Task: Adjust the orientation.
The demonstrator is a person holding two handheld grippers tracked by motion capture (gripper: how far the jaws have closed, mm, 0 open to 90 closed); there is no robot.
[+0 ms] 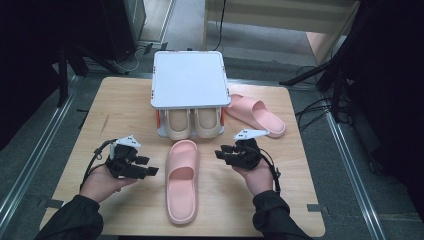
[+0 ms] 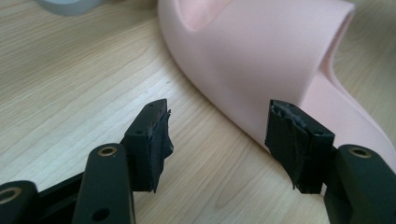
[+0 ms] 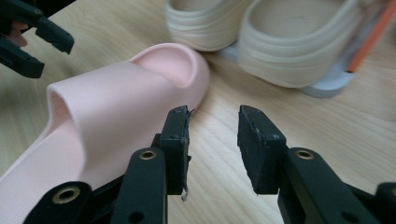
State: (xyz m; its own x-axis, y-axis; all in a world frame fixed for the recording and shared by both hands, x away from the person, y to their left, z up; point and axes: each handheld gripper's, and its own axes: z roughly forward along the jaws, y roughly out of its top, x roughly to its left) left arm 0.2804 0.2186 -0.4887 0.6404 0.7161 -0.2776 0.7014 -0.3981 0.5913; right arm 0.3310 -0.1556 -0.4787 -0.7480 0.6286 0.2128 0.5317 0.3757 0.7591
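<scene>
High view: wooden table [image 1: 90, 130]. Pink slipper [image 1: 182, 180] lies flat at centre front, toe toward a white two-tier rack [image 1: 188, 80]. A cream pair of slippers [image 1: 192, 124] sits on the rack's lower shelf. Second pink slipper [image 1: 256, 114] lies to the right of the rack, angled. Left gripper [image 1: 148, 166] is held just left of the centre slipper, right gripper [image 1: 222, 154] just right of it; both are close beside it, neither gripping it.

Left gripper view: jaws wide apart, bare wood between them. The pink slipper's strap [image 2: 261, 60] rises just beyond the pads; the farther pad [image 2: 292, 135] stands right at the slipper's edge, and contact cannot be told. Nothing is clamped.

Right gripper view: jaws partly apart, only tabletop between. The pink slipper [image 3: 116, 102] lies against the left pad [image 3: 176, 135], its toe nearly touching the cream pair [image 3: 261, 37] on the rack's base. The left gripper [image 3: 28, 37] shows at top left. Both grippers released.
</scene>
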